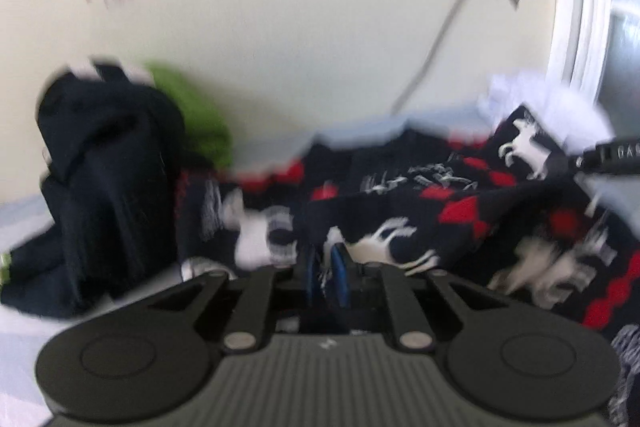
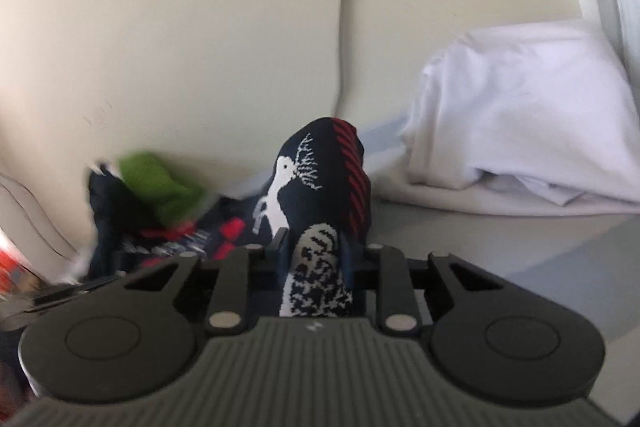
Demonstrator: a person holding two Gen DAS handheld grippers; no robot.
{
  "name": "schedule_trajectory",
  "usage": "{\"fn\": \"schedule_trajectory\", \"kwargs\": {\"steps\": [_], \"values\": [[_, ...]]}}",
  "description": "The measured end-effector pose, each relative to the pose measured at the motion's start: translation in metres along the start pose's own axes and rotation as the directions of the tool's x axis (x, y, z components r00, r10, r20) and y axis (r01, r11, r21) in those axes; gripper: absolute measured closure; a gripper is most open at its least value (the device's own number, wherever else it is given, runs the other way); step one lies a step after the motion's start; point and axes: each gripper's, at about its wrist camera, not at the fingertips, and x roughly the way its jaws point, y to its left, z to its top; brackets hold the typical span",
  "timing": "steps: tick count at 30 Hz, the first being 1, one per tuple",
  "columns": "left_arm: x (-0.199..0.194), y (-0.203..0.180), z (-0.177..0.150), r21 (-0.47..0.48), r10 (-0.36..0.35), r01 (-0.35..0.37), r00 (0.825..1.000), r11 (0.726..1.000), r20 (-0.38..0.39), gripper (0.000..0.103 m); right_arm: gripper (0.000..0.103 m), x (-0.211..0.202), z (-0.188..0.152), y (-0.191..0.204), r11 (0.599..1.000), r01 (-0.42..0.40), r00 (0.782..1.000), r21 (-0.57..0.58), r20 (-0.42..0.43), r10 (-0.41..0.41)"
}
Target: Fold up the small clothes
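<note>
A dark navy garment with white reindeer and red diamonds (image 1: 440,211) lies spread and rumpled across the left wrist view. My left gripper (image 1: 326,267) is shut on its near edge, the blue pads close together on the cloth. In the right wrist view my right gripper (image 2: 314,251) is shut on another part of the reindeer garment (image 2: 320,179), which stands up in a fold between the fingers. The right gripper's tip (image 1: 608,155) shows at the right edge of the left wrist view.
A pile of dark clothes (image 1: 108,179) with a green piece (image 1: 196,115) sits at the left by the cream wall. A white folded cloth (image 2: 520,119) lies at the right. A grey cable (image 2: 344,27) runs down the wall. The surface (image 2: 480,247) is pale grey.
</note>
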Motion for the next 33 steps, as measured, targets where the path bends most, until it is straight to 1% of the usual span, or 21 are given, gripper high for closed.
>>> {"fn": "schedule_trajectory", "kwargs": {"steps": [1, 2, 4, 5, 7, 8, 10, 12, 14, 16, 19, 21, 23, 24, 25, 26, 27, 29, 31, 32, 33], "values": [[-0.001, 0.0, -0.002, -0.005, 0.012, -0.012, 1.0, 1.0, 0.02, 0.087, 0.068, 0.007, -0.004, 0.006, 0.996, 0.077, 0.997, -0.035, -0.016, -0.077], [-0.005, 0.002, -0.002, -0.011, 0.008, -0.008, 1.0, 1.0, 0.028, 0.086, 0.056, 0.011, -0.005, 0.006, 0.989, 0.132, 0.991, -0.063, -0.015, -0.133], [-0.016, 0.007, 0.002, -0.037, 0.012, -0.009, 0.998, 0.999, 0.067, 0.086, 0.054, 0.002, -0.004, 0.009, 0.988, 0.141, 0.99, -0.06, 0.028, -0.14], [-0.026, 0.011, 0.005, -0.06, 0.016, -0.01, 0.995, 0.998, 0.103, 0.086, 0.054, -0.006, -0.003, 0.014, 0.986, 0.15, 0.987, -0.068, 0.074, -0.145], [-0.041, 0.02, 0.011, -0.113, -0.011, 0.03, 0.987, 0.993, 0.159, 0.086, 0.054, -0.022, -0.004, 0.027, 0.981, 0.165, 0.977, -0.101, 0.151, -0.149], [-0.045, 0.024, 0.016, -0.136, -0.049, 0.073, 0.984, 0.988, 0.171, 0.086, 0.055, -0.025, -0.003, 0.033, 0.984, 0.138, 0.979, -0.116, 0.164, -0.118], [-0.046, 0.027, 0.022, -0.162, -0.13, 0.156, 0.979, 0.974, 0.159, 0.086, 0.056, -0.029, -0.003, 0.047, 0.989, 0.015, 0.993, -0.147, 0.122, 0.004], [-0.04, 0.023, 0.021, -0.167, -0.183, 0.204, 0.974, 0.964, 0.136, 0.087, 0.058, -0.021, -0.004, 0.063, 0.978, -0.113, 0.993, -0.178, 0.016, 0.118], [-0.032, 0.015, 0.014, -0.153, -0.178, 0.194, 0.978, 0.969, 0.111, 0.087, 0.059, -0.006, -0.012, 0.077, 0.968, -0.173, 0.983, -0.184, -0.094, 0.158], [-0.022, 0.012, 0.006, -0.148, -0.184, 0.193, 0.98, 0.97, 0.075, 0.088, 0.058, -0.001, -0.016, 0.077, 0.97, -0.185, 0.979, -0.16, -0.114, 0.168], [-0.009, 0.015, -0.003, -0.167, -0.213, 0.214, 0.977, 0.962, 0.028, 0.088, 0.056, 0.0, -0.014, 0.06, 0.983, -0.181, 0.98, -0.043, -0.095, 0.176], [-0.008, 0.016, -0.005, -0.164, -0.218, 0.221, 0.975, 0.961, 0.035, 0.087, 0.044, -0.001, -0.013, 0.055, 0.993, -0.119, 0.991, -0.021, -0.062, 0.117], [-0.009, 0.017, -0.007, -0.164, -0.221, 0.225, 0.974, 0.961, 0.038, 0.087, 0.043, 0.012, -0.012, 0.056, 0.995, -0.071, 0.996, -0.073, -0.06, 0.067], [-0.01, 0.017, -0.008, -0.164, -0.222, 0.226, 0.974, 0.96, 0.042, 0.087, 0.047, 0.019, -0.014, 0.059, 0.993, -0.08, 0.993, -0.091, -0.093, 0.071], [-0.01, 0.017, -0.009, -0.163, -0.222, 0.226, 0.974, 0.961, 0.042, 0.087, 0.055, 0.026, -0.021, 0.064, 0.99, -0.103, 0.987, -0.101, -0.13, 0.089], [-0.01, 0.017, -0.009, -0.159, -0.218, 0.222, 0.975, 0.962, 0.043, 0.087, 0.095, 0.033, -0.024, 0.072, 0.982, -0.141, 0.979, -0.125, -0.164, 0.119], [-0.01, 0.016, -0.009, -0.155, -0.214, 0.218, 0.976, 0.964, 0.043, 0.087, 0.096, 0.036, -0.026, 0.081, 0.972, -0.154, 0.976, -0.176, -0.18, 0.122], [-0.009, 0.011, -0.009, -0.134, -0.196, 0.201, 0.979, 0.97, 0.045, 0.087, 0.096, 0.03, -0.022, 0.098, 0.948, -0.087, 0.994, -0.307, -0.084, 0.064], [-0.011, 0.002, -0.009, -0.085, -0.153, 0.157, 0.987, 0.984, 0.051, 0.087, 0.096, 0.032, -0.017, 0.106, 0.911, 0.035, 0.999, -0.41, 0.03, -0.025], [-0.012, -0.003, -0.01, -0.056, -0.133, 0.136, 0.99, 0.989, 0.056, 0.087, 0.097, 0.038, -0.019, 0.109, 0.878, 0.125, 0.992, -0.462, 0.08, -0.099], [-0.013, -0.007, -0.011, -0.037, -0.121, 0.123, 0.991, 0.992, 0.059, 0.088, 0.093, 0.049, -0.021, 0.109, 0.838, 0.213, 0.977, -0.502, 0.107, -0.184]]}}
